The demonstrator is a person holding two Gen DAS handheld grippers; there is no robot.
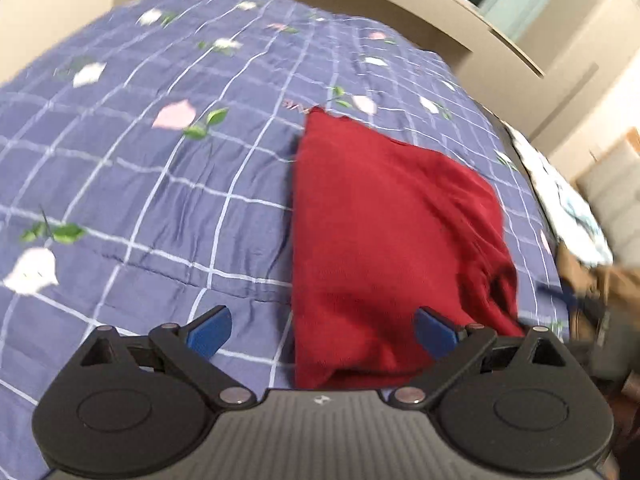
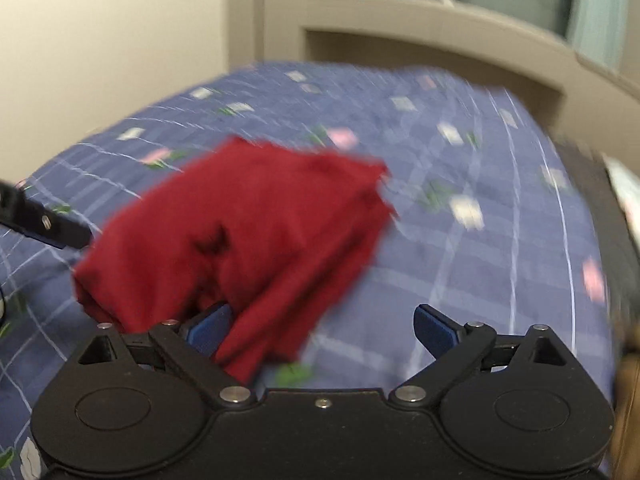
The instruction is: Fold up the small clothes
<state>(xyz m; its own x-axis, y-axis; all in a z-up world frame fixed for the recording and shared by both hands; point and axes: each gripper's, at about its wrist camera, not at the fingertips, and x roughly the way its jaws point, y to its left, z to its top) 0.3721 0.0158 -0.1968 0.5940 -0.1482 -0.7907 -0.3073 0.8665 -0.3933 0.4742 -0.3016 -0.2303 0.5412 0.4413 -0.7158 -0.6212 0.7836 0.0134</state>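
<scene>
The red garment lay folded on the bed, on a blue checked quilt printed with pink and white flowers. In the left wrist view it formed a roughly rectangular bundle with one straight edge on its left side and bunched, rumpled cloth along its right side. Its near end lay between the jaws of the left gripper, closer to the right-hand blue pad than to the left-hand one. The jaws of that gripper stood wide apart and held nothing; whether the right-hand pad touched the cloth could not be determined.

In the right wrist view, which was blurred, the garment sat ahead and to the left of the right gripper. A fold of cloth draped over the left-hand blue pad, partly hiding it, and the near edge of the garment reached down between the jaws. The right-hand pad was clear of the cloth, with bare quilt beyond it. These jaws were likewise spread wide and clamped on nothing.

A dark part of the left gripper showed at the far left of that view, just beside the garment's left edge. A pale headboard bounded the bed beyond the garment.
</scene>
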